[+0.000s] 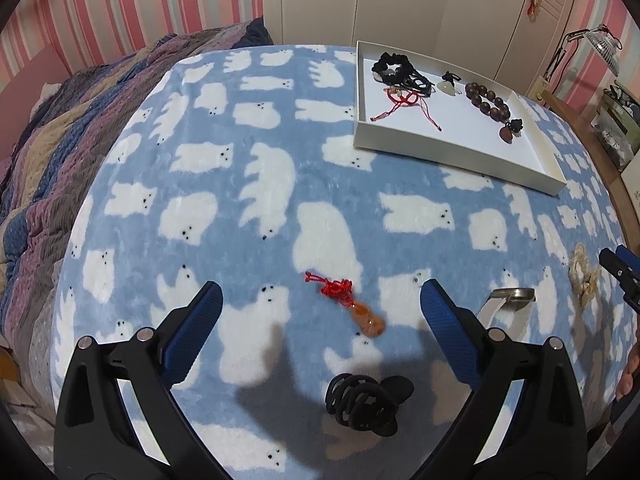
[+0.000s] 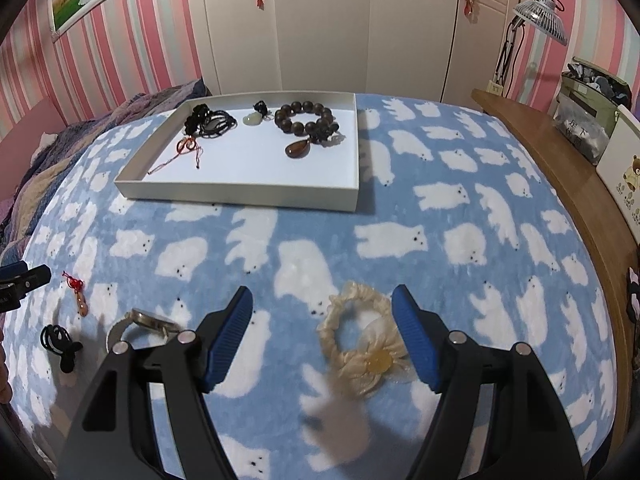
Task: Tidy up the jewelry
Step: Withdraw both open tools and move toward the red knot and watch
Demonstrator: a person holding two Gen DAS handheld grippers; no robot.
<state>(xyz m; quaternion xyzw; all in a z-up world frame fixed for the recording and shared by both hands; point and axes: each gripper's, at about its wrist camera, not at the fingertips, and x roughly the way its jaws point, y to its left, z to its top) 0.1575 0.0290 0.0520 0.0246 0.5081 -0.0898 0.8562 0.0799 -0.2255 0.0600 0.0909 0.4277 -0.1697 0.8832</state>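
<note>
Overhead, a bear-print blanket (image 2: 440, 240) meets pink striped walls (image 2: 160, 40).

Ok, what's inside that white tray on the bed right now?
Inside the white tray: a dark wooden bead bracelet with a brown teardrop pendant, a pale jade pendant, tangled black cords and a red string piece. Whatever lies beneath the tangle is hidden.

tray (image 2: 240, 196) behind scrunchie (image 2: 360, 344) | pendant (image 1: 360, 312) left, likely apart
</note>
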